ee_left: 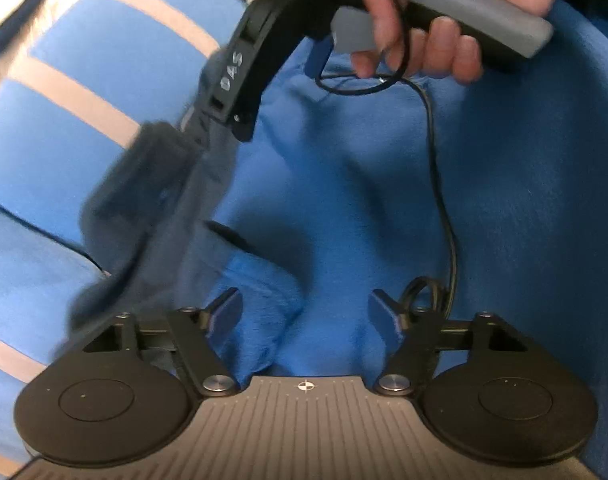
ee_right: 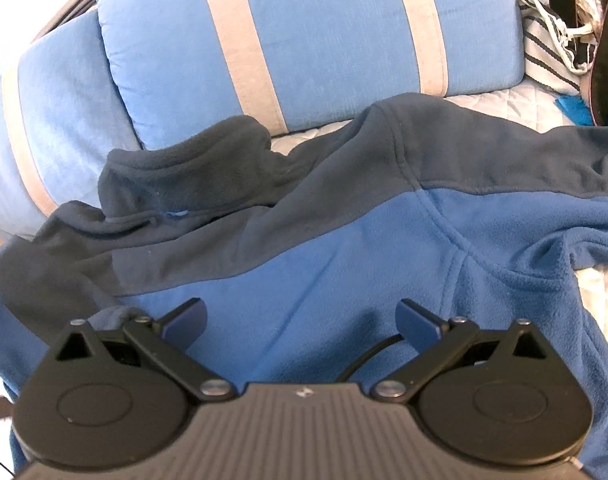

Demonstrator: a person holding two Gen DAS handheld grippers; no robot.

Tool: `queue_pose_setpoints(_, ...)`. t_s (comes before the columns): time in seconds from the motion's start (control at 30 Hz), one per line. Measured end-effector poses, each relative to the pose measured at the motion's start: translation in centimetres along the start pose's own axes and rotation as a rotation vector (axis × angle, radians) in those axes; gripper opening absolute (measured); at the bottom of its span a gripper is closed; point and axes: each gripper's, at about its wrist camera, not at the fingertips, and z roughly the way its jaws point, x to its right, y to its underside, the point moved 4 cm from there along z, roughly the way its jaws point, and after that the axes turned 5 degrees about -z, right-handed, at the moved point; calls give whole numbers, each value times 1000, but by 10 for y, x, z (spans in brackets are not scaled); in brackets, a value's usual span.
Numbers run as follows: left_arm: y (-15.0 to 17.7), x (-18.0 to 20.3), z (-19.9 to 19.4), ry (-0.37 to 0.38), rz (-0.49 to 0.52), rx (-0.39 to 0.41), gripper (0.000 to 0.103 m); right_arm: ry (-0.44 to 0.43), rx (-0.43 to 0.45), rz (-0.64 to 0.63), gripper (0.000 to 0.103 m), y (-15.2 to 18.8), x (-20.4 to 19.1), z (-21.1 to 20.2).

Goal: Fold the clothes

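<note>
My left gripper [ee_left: 304, 312] and right gripper [ee_right: 300, 320] have jaws apart, empty, over the fleece jacket [ee_right: 344, 248]. I'd pinch one layer at the edge, then fold.

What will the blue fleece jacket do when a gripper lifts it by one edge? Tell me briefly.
The fleece jacket probably droops limply: it already lies in soft folds. Its navy collar likely flops over. The fuzzy nap should give the pads decent grip.

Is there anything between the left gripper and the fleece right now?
Nothing visible. The left gripper sits over bare blue fleece, jaws open. The right gripper and its cable are further off, beyond it.
</note>
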Motion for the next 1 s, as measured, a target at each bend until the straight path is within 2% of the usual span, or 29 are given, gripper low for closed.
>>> queue_pose_setpoints(0.07, 0, -6, 9, 24, -54, -15, 52, -3, -2, 0, 102, 0, 0, 1)
queue_pose_setpoints(0.17, 2, -16, 19, 48, -111, -27, 52, -9, -9, -2, 102, 1, 0, 2)
queue_pose_setpoints(0.37, 6, -27, 38, 45, -151, -52, 52, -19, -12, 6, 102, 1, 1, 2)
queue_pose_setpoints(0.47, 9, -31, 33, 49, -152, -56, 52, -23, -17, 13, 102, 0, 1, 2)
queue_pose_setpoints(0.53, 8, -32, 29, 48, -142, -59, 49, -25, -19, 14, 102, 0, 1, 2)
queue_pose_setpoints(0.6, 8, -33, 27, 27, -126, -65, 34, -27, -21, 16, 102, 0, 1, 2)
queue_pose_setpoints(0.63, 8, -34, 27, 11, -114, -71, 30, -29, -22, 18, 102, 0, 1, 3)
queue_pose_setpoints(0.77, 8, -29, 29, -12, -71, -85, 30, -38, -20, 31, 102, -1, 2, 2)
queue_pose_setpoints(0.87, 8, -17, 32, -64, 37, -94, 30, -40, -19, 35, 102, -1, 2, 3)
queue_pose_setpoints(1.0, 7, -5, 32, -144, 139, -101, 22, -39, -21, 30, 102, -1, 1, 3)
